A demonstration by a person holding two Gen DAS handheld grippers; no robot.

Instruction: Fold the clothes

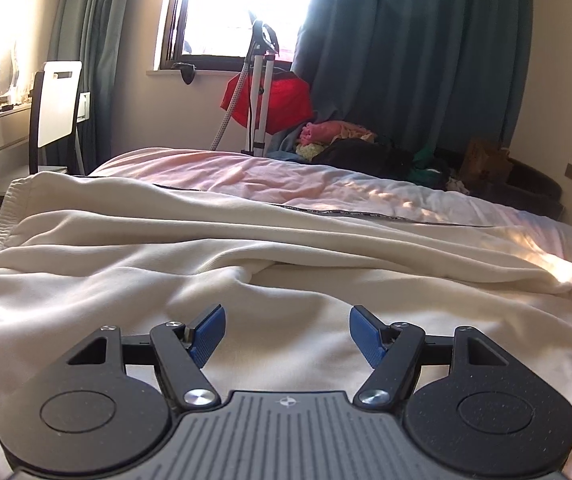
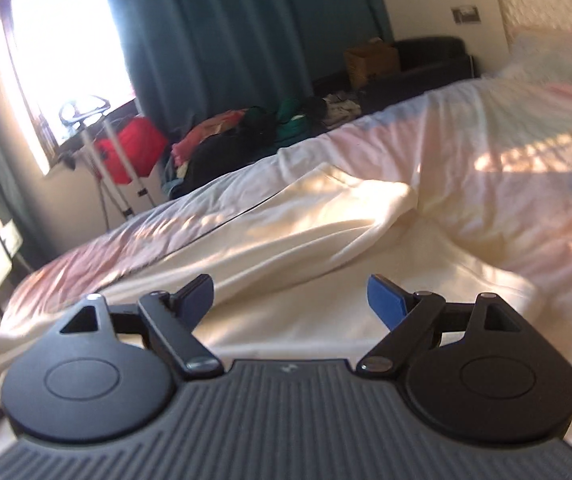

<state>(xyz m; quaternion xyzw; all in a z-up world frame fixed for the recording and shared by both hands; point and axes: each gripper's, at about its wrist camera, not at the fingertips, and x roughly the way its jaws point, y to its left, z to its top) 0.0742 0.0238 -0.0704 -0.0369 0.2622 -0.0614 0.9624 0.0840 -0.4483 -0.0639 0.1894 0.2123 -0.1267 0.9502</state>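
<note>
A cream garment [image 1: 173, 248] lies spread and wrinkled across the bed, its ribbed hem at the far left and a long fold running toward the right. My left gripper [image 1: 287, 330] hovers low over the near part of the cloth, open, nothing between its blue pads [image 1: 207, 334]. In the right wrist view the same cream garment [image 2: 306, 240] stretches away, sunlit, with one end near the middle of the bed. My right gripper [image 2: 290, 300] is open above it, and the blue pads [image 2: 386, 302] hold nothing.
The bed has a pale pink cover [image 1: 269, 176] with a pillow [image 2: 558, 52] at the headboard end. A pile of clothes [image 1: 358, 148] and a red bag [image 1: 281, 100] sit beyond the bed under teal curtains [image 1: 406, 48]. A chair [image 1: 55, 108] stands at the left.
</note>
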